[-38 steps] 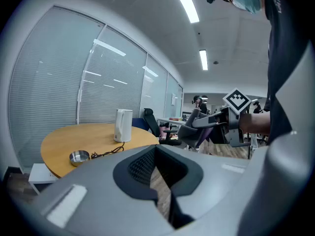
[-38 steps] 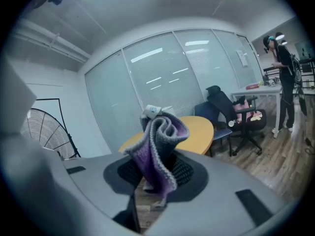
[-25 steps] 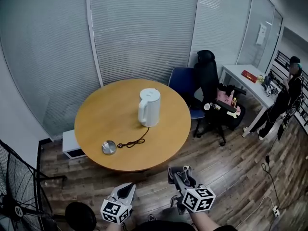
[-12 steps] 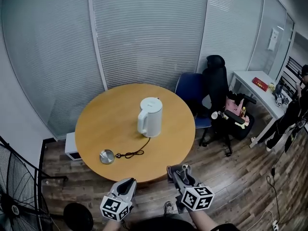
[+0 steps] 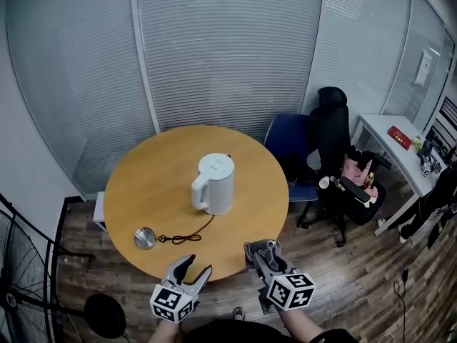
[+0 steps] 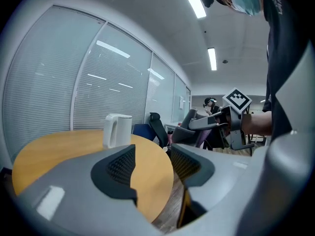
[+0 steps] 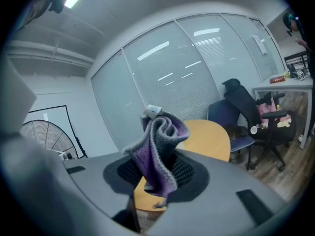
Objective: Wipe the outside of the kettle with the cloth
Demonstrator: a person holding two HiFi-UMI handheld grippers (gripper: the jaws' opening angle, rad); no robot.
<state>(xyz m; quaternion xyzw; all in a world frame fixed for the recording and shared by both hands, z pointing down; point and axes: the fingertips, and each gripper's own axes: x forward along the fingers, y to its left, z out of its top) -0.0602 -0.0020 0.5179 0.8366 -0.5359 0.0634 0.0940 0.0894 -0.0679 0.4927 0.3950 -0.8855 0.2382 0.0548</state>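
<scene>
The kettle (image 5: 213, 184) stands upright near the middle of the round table (image 5: 136, 184), a little toward its right edge, handle to the left. Close to the table's near-left edge lies a small metal disc (image 5: 145, 237). A dark cord (image 5: 187, 233) runs from the disc across the wood toward the kettle's foot.

Both grippers are held off the table, just outside its near edge, well apart from the kettle. The left gripper (image 5: 193, 268) is opening its jaws. The ribbed pads (image 6: 120, 165) stand apart with nothing between them, only the table edge and floor showing through the gap. In the left gripper view the kettle (image 6: 117, 130) shows beyond the jaws, on the far part of the tabletop.

The right gripper (image 5: 260, 249) has its jaws closed on the cloth (image 7: 160, 151) — a purple and grey knit piece, bunched and standing up out of the pads in a loose fold, with a short end hanging below them. The cloth touches neither kettle nor table.

Beyond the table's right edge stand a blue chair (image 5: 289, 138) and a black chair (image 5: 332, 131).
</scene>
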